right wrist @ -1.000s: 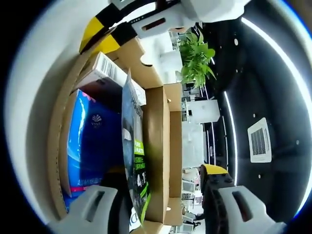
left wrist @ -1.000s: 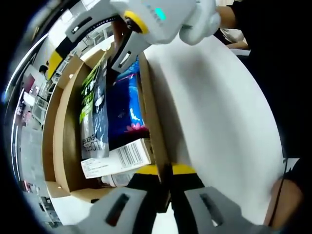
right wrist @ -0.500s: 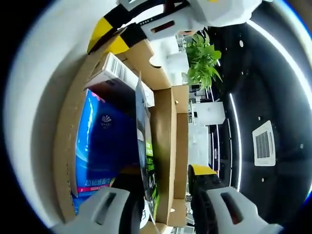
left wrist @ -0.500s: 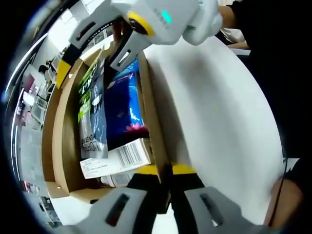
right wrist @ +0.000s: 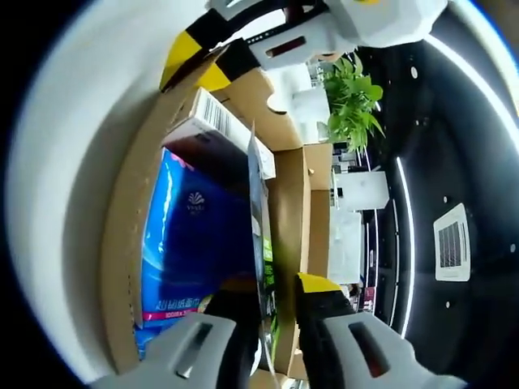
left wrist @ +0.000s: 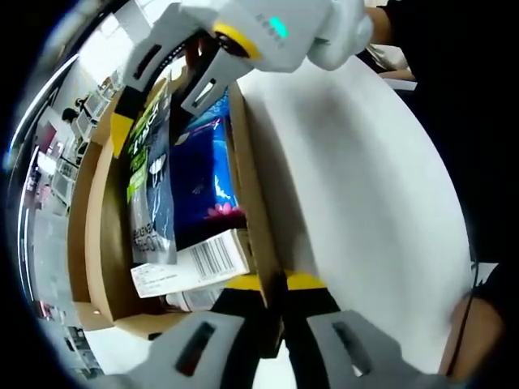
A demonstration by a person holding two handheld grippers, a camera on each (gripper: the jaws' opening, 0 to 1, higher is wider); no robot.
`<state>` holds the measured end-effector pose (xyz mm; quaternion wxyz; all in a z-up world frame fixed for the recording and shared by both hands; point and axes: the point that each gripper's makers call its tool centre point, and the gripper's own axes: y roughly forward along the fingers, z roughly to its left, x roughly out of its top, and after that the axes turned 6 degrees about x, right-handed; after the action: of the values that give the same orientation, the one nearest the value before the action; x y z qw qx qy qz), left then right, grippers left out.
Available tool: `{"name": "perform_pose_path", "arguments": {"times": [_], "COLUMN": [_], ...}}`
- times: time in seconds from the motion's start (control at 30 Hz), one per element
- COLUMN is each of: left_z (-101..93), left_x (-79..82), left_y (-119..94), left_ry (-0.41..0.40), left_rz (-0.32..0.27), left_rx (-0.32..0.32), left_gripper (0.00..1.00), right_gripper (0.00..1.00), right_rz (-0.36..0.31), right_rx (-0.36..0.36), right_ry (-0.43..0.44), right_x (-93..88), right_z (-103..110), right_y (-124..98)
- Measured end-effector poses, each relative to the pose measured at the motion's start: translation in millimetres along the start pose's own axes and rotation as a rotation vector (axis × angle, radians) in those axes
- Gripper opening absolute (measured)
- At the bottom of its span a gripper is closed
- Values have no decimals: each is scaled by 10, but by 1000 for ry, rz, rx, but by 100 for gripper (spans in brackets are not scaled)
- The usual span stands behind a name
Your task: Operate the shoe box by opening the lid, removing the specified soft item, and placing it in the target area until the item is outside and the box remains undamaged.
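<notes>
In the left gripper view, the left gripper (left wrist: pixel 274 301) is seen with its jaws drawn close together, pinched on the long side wall of the open cardboard shoe box (left wrist: pixel 247 190), whose edge runs straight up from between the yellow-tipped jaws. Left of that wall, inside the box, a blue soft pack (left wrist: pixel 203 174) lies beside a dark pouch (left wrist: pixel 152 190) with green print, which stands on edge, and a white carton with a barcode (left wrist: pixel 190 266) sits nearest the jaws. Beyond the pouch, the right gripper (left wrist: pixel 173 83) is seen reaching in from above, its two jaws set on either side of the pouch's far end. Right of the wall lies the white table (left wrist: pixel 365 211). In the right gripper view, the right gripper (right wrist: pixel 268 296) is closed narrowly on the pouch (right wrist: pixel 263 243), which rises edge-on from between the jaws; the blue pack (right wrist: pixel 195 243) lies left of them, the carton (right wrist: pixel 215 134) farther ahead, and a green plant (right wrist: pixel 353 97) is seen beyond the box.
</notes>
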<state>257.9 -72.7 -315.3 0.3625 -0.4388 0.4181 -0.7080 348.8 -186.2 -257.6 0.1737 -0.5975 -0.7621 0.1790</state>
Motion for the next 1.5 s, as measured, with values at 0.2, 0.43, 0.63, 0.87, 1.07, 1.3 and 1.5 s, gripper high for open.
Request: {"name": "perform_pose_path", "arguments": {"times": [0.2,0.43,0.63,0.87,1.07,1.3,1.5], "left_z": [-3,-2,-3,-5,-5,-4,-6], "left_x": [-1,-2,-4,-7,-11,-14,-14], "left_y": [0,1,1,2,4,5,5], "left_ry": [0,1,3,3,3,2,2], "left_rz": [1,2,3,5,9,13,14], "left_rx": [0,0,0,0,0,1,2], "left_gripper": [5,5,5,5,5,5,5], "right_gripper": [9,3,2,2,2,1,1], "right_rz": [2,4,4,7,13,19,19], "right_rx": [15,33,33,29,23,10,0], "right_ry": [1,7,20,32,35,16,14], "right_x": [-4,-10,-12,-17,-20,-18,-20], "right_z": [24,58,67,67,66,49,38], "right_y": [6,11,6,0,-8,-8,-15]}}
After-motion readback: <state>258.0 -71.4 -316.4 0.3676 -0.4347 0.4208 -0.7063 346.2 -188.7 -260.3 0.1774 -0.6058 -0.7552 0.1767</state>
